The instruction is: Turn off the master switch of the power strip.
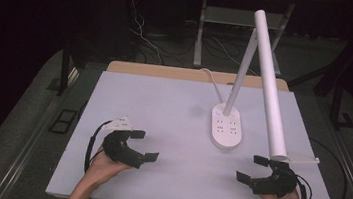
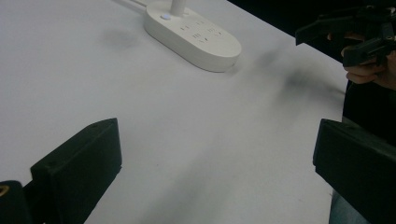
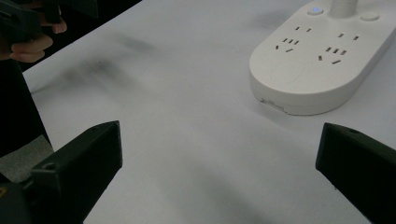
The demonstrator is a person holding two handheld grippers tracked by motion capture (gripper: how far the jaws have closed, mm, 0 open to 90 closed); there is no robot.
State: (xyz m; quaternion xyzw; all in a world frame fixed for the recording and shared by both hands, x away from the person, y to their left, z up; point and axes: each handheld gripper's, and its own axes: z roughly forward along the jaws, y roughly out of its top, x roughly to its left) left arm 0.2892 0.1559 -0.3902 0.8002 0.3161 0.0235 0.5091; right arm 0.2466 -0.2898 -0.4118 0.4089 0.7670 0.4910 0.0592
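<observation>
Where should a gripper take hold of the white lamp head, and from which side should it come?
Probably at the lower end of the lamp head, a long round bar sloping down toward the right gripper. That gripper is open just below its tip, so it could rise from beneath and close across the bar's narrow width. The lamp base looks too broad for the jaws.

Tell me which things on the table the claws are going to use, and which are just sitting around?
Part of the job:
- desk lamp with its socket base
- left claw, open
- right claw, open

Just around:
- white table
- lamp cord
- cables on the floor behind
</observation>
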